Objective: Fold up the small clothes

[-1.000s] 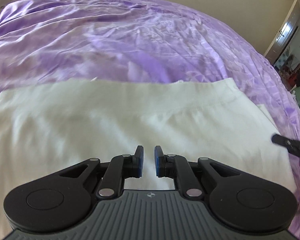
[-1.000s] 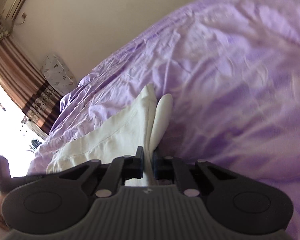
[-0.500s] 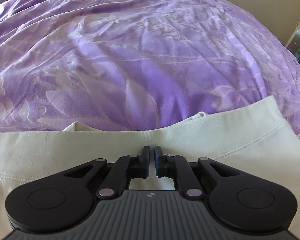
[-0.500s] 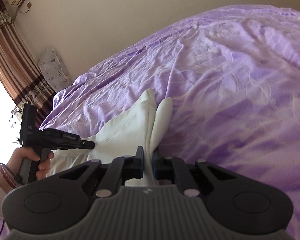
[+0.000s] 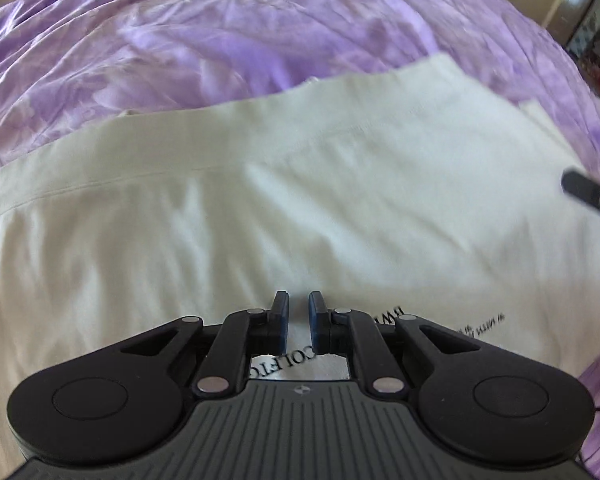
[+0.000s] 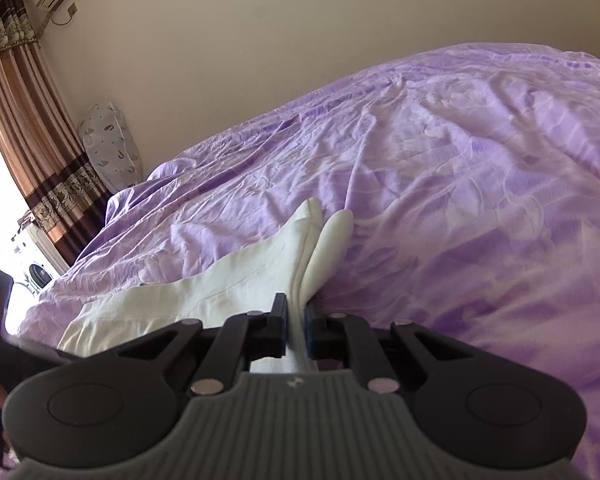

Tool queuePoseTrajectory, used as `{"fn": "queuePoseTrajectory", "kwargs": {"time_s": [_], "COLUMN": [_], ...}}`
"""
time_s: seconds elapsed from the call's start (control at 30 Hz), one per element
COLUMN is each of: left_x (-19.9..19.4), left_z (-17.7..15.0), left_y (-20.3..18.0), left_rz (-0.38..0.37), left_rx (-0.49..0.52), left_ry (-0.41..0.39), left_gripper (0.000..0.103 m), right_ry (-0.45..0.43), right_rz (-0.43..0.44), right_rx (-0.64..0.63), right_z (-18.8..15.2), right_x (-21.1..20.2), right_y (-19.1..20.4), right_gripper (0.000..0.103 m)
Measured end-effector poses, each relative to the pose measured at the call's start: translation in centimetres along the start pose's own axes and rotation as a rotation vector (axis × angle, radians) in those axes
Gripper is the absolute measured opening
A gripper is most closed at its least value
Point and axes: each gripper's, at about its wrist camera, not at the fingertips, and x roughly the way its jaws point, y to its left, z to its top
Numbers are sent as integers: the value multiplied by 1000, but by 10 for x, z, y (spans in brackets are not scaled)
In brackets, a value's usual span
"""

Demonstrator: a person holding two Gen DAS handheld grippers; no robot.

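A cream-white garment with black printed lettering lies spread on the purple bedspread. My left gripper hovers over its near part with the jaws slightly apart and nothing between them. My right gripper is shut on the right edge of the garment, the cloth running between the pads. The tip of the right gripper shows at the right edge of the left wrist view. A second cream piece sticks out beside the garment's far corner.
The purple bedspread stretches far to the right and back. A beige wall stands behind the bed, with brown curtains and a patterned covered object at the left. A doorway shows at the far right.
My left gripper has pulled back from the garment's far hem toward its near part, and its jaws have opened a little. The right gripper stays shut on the edge.
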Motion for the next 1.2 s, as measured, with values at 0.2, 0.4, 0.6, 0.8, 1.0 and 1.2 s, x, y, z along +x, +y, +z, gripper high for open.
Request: {"fn": "queuePoseTrajectory", "kwargs": {"time_s": [0.2,0.4,0.6,0.8,1.0,1.2], "left_x": [5,-43,-43,-21,-74,-133], "left_z": [1,-37,-73,-72,-70,-78], "left_y": [3,-3,-17,-18,11,79], "left_rz": [2,-56,-67,-81,-145,-54], "left_rx": [-36,20,49,44,5,-34], "left_ry": [5,12,32,44,-23,-104], "left_gripper": [11,11,11,8,10,10], "right_ry": [-7,-23,-39,-34,1,44], "right_rz": [-11,-9,1,8,40,62], "right_rx": [-22,-13,-17,-33,-6,-18], "right_z": [2,7,9,11,21,32], "right_x": [2,-5,-12,-11,-16,-21], "right_y": [5,18,33,39,61,120], "right_gripper": [3,4,4,3,3,3]}}
